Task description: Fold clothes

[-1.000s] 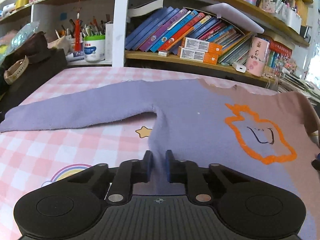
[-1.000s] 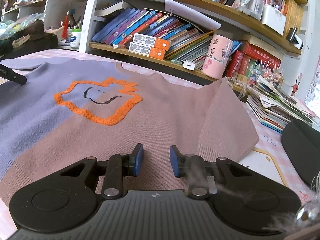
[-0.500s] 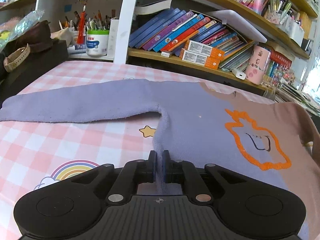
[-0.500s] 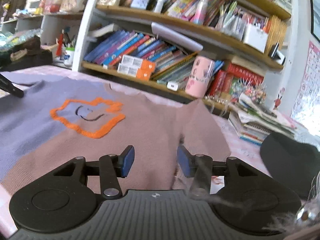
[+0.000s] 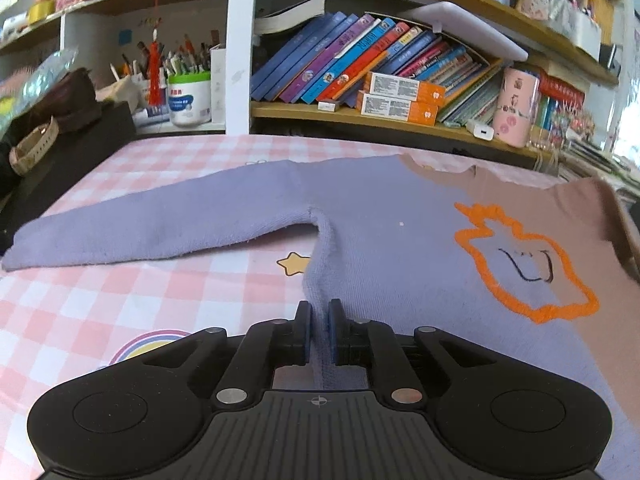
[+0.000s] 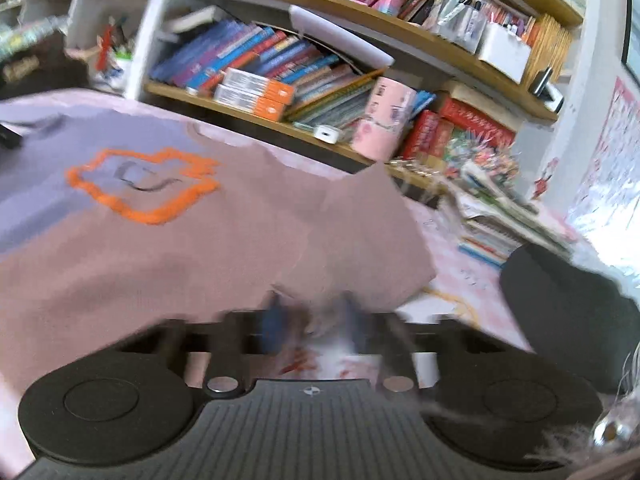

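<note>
Left claw (image 5: 319, 336): pads pinched nearly together on the purple side edge of the sweater (image 5: 384, 232), low on the body, near the hem. The cloth rises in a small ridge between the pads.

Right claw (image 6: 314, 326): the frame is smeared by motion. The pads look wide apart, over the sweater's brown edge near the folded sleeve, but whether they grip any cloth I cannot tell.

Sweater: face up on the checked table (image 5: 120, 296), orange motif (image 5: 524, 264) showing. Purple sleeve (image 5: 152, 228) stretched straight out to the left, flat. Brown sleeve (image 6: 360, 232) on the other side lies turned in over the body. Collar points toward the bookshelf (image 5: 360, 80).

Step, as I read it: one sleeve lies folded in, the purple side is now held for its turn. Body full length, no cross-fold.

Next move calls for lifting the pinched edge and carrying it toward the motif, so side and sleeve come in together. The long sleeve may drag or bunch; the right claw should pin the brown side so the whole piece does not slide.
</note>
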### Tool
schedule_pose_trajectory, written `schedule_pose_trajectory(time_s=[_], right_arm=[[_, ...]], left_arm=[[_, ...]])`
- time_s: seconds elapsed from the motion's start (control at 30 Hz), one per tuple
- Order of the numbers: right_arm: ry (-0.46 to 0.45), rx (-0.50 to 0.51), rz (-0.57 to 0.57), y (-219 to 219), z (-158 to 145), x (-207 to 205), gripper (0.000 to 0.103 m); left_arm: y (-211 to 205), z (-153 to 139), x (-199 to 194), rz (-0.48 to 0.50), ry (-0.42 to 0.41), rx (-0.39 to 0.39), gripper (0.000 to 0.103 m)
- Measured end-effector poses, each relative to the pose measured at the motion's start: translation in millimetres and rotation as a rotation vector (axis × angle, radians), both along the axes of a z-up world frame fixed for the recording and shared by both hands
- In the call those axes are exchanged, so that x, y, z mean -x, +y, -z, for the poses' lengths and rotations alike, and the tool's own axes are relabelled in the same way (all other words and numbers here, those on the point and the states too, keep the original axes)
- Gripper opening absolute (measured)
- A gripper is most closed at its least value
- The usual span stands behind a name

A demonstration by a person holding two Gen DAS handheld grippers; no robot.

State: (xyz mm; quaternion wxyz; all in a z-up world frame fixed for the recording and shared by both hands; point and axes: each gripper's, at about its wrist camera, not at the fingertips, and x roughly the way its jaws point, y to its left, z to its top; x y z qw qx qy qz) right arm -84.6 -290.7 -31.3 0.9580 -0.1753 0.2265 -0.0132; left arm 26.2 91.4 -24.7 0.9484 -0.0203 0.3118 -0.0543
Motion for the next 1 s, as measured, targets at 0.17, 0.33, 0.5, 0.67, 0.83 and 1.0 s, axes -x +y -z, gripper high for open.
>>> schedule_pose_trajectory(time_s=[0.17,0.33,0.5,0.67,0.83,1.0], right_arm=[[-0.067,-0.055,0.117,-33,-12,-5,0.019],[-0.134,-0.110,0.234,-66,-25,-10,0.051],[-0.090,-0.215,0.196,-75,-22,-11,0.054],[0.073,-0.291,-0.026,-36,-1,-17,0.051],[0.098,-0.272,-0.030,-25,6,-21,0.050],[0.098,-0.296,-0.054,-24,7,-21,0.026]], left_arm=[[4,0,0,0.001,0.001,0.017,0.010],[2,0,0,0.002,0.000,0.005,0.010],[1,-1,0,0.003,-0.001,-0.009,0.010],[1,-1,-1,0.002,-0.001,-0.010,0.011],[-1,-1,0,-0.003,-0.001,-0.013,0.012],[-3,-1,0,-0.007,-0.002,-0.027,0.013]])
